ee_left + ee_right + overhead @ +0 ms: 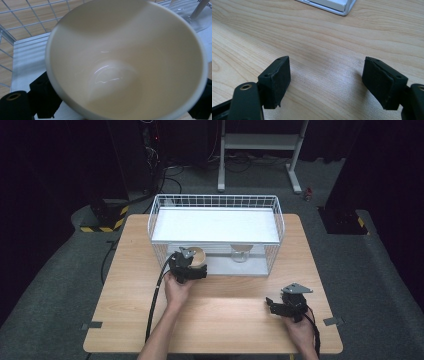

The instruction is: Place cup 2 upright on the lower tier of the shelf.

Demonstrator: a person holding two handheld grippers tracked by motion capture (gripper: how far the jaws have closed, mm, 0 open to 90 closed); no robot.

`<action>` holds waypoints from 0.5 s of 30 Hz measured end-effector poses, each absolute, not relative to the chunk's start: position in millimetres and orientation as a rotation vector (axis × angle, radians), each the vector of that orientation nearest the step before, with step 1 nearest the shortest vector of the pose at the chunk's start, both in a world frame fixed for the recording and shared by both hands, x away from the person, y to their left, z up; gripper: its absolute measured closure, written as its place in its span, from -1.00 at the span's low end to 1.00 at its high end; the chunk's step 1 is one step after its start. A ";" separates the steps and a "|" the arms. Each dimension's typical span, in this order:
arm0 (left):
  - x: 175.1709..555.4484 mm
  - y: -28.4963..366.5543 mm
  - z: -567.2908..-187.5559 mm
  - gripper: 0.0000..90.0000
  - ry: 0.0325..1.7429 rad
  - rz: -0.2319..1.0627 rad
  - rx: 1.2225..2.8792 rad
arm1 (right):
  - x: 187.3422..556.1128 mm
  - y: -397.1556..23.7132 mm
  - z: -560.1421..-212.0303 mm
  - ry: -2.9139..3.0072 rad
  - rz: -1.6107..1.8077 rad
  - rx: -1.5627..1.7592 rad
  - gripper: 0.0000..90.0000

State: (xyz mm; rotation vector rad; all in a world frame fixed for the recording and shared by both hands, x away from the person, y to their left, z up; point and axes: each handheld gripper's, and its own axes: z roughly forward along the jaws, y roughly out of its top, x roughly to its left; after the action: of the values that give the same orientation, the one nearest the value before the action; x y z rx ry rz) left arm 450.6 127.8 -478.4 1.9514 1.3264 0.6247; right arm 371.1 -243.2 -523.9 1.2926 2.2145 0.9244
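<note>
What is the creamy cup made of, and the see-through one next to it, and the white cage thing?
The cream cup looks like glazed ceramic: smooth, with shiny highlights inside. The clear glass seems to be glass, though it could be clear plastic. The white basket looks like coated metal wire, a thin grid. The table shows pale wood grain, perhaps laminate.

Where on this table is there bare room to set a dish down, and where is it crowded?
Free: the table left of the left gripper, and the strip between it and the open right gripper. The wire basket's top shelf is bare too. Crowded: its lower shelf, where the bowl and a glass sit.
</note>
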 end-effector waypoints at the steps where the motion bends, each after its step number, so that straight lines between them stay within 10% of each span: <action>1: 451.3 127.7 -478.5 -0.80 1.323 0.629 1.954 | 371.1 -243.2 -523.9 2.215 0.925 1.293 -0.49; 15: 458.6 124.9 -481.4 -0.82 1.310 0.662 1.951 | 371.1 -243.2 -523.9 2.215 0.924 1.292 -0.49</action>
State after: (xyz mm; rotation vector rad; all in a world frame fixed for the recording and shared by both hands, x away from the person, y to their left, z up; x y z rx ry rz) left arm 458.6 124.9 -481.4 1.9511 1.3105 0.6616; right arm 371.1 -243.2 -523.9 1.2922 2.2147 0.9244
